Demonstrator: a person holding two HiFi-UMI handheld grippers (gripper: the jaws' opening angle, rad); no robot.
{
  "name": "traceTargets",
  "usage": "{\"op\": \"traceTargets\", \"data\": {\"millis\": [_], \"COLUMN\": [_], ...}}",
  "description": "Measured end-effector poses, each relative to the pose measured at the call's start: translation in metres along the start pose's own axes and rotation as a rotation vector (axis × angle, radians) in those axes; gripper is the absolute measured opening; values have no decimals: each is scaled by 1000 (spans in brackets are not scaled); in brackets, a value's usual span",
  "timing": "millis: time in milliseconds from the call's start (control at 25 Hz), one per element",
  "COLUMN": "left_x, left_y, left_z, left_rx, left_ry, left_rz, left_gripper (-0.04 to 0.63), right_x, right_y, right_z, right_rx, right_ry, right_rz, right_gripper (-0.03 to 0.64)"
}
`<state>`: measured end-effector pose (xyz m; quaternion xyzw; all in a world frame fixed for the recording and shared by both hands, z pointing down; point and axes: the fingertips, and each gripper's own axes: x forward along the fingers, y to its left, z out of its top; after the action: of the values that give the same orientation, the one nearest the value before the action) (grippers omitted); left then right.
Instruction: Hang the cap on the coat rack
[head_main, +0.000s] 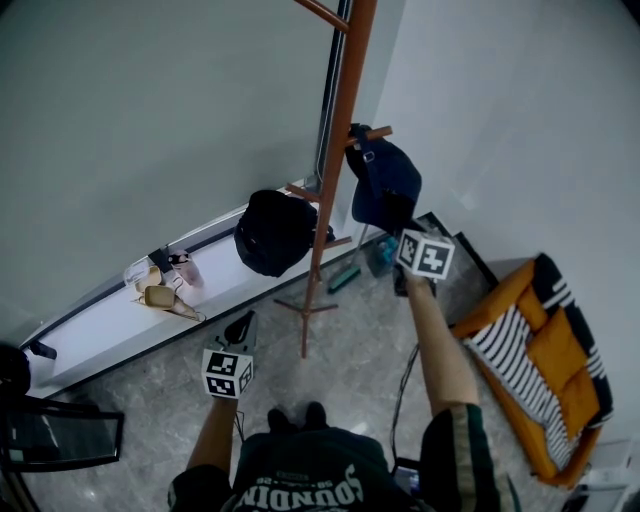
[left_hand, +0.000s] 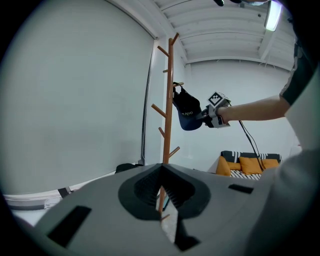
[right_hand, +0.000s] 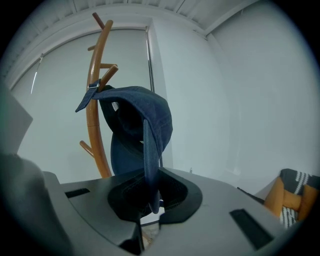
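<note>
The right tool (head_main: 404, 238) is raised at the end of an outstretched arm, and in the right gripper view its jaws (right_hand: 150, 200) are clamped on the brim of the dark blue cap (right_hand: 142, 125), which passes edge-on between them. The cap (head_main: 385, 185) hangs beside the pole of the wooden coat rack (head_main: 335, 150). Its back strap is looped over an upper peg (right_hand: 107, 75), so the crown sags between the peg and the tool. The left gripper view shows the same: the cap (left_hand: 187, 112) is just right of the rack (left_hand: 169, 110) with the right tool on its far side.

The left tool (head_main: 240, 328) is held low, well apart from the cap. Its jaws (left_hand: 161, 190) seem to meet at the tips with nothing between them, though a thin slit lower down shows the rack behind.

A black bag or hat (head_main: 272, 232) hangs on a lower peg. A white window ledge (head_main: 110, 325) runs along the wall, and an orange striped cushion seat (head_main: 545, 350) is on the floor at the right.
</note>
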<state>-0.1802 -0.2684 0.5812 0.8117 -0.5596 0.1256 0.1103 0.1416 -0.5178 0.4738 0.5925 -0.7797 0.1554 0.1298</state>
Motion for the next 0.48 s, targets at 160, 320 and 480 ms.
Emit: {"op": "traceTargets", "data": {"millis": [160,320,480], "left_x": [-2,-4,-5], "left_y": [3,5,6], "left_z": [-5,-7,-9], "left_rx": [-10,-14,-16], "left_ry": [6,11,16], "left_rz": [6,8,8], "left_gripper": [-1,0,0], "right_x": [5,9,13], "right_y": [11,20,35], "right_z": [-13,-31,-46], "right_rx": [-3,8,3], "right_ry": [10,22,20], "right_rz": [14,30,65], "right_gripper": [15,15,15]}}
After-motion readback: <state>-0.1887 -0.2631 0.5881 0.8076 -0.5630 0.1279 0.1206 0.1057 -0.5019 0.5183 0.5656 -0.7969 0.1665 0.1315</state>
